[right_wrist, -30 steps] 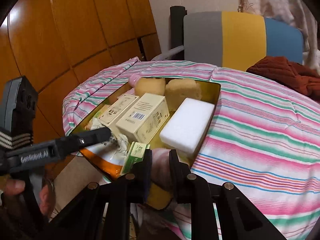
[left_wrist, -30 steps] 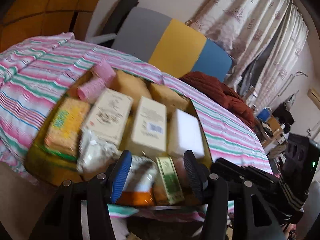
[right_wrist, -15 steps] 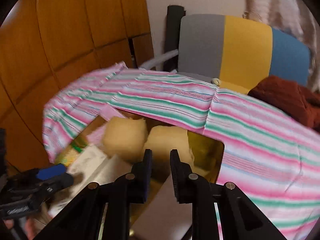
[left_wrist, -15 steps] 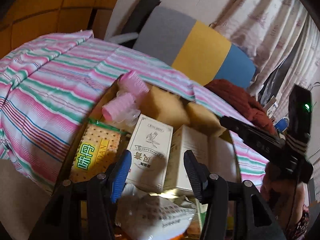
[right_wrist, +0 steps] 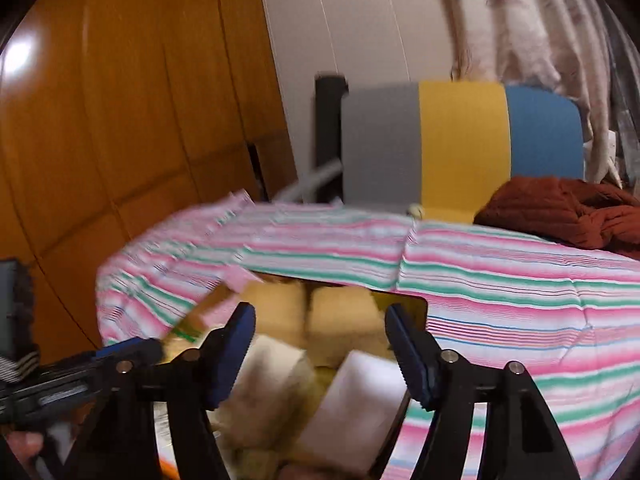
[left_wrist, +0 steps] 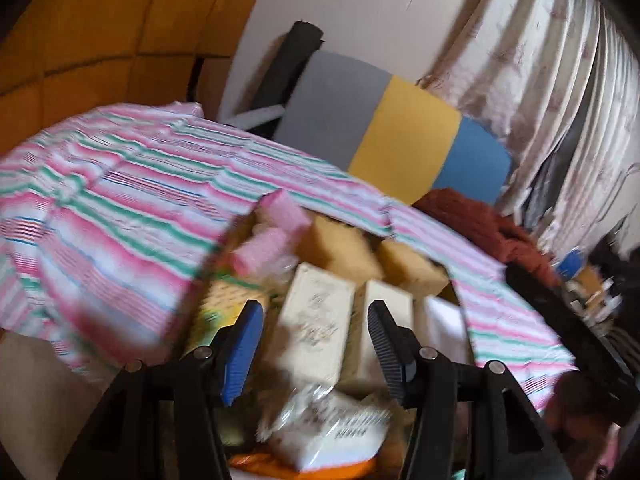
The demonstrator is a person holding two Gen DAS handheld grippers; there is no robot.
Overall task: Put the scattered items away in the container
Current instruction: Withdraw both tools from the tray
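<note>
The gold container (right_wrist: 404, 304) lies on a striped cloth and is packed with things. In it are pink rollers (left_wrist: 276, 220), two yellow sponges (left_wrist: 340, 248), cream boxes (left_wrist: 316, 320), a white block (right_wrist: 356, 400), a cracker pack (left_wrist: 224, 304) and a plastic-wrapped pack (left_wrist: 328, 428). My left gripper (left_wrist: 315, 316) hovers open above the cream boxes with nothing between its fingers. My right gripper (right_wrist: 320, 316) hangs above the container's near end; its jaws are opening and hold nothing. The left gripper's blue-tipped finger (right_wrist: 128, 350) shows at the left of the right wrist view.
The pink, green and white striped cloth (right_wrist: 500, 280) covers the surface around the container. A grey, yellow and blue cushion (right_wrist: 460, 144) stands behind it, with a rust knitted garment (right_wrist: 560, 208) at the back right. Wooden panels (right_wrist: 120, 100) are at the left and curtains (left_wrist: 560, 100) at the right.
My right gripper, shut on a pinkish item at the container's near corner a second ago, has risen and its jaws now stand wide apart and empty. My left gripper moved forward over the container.
</note>
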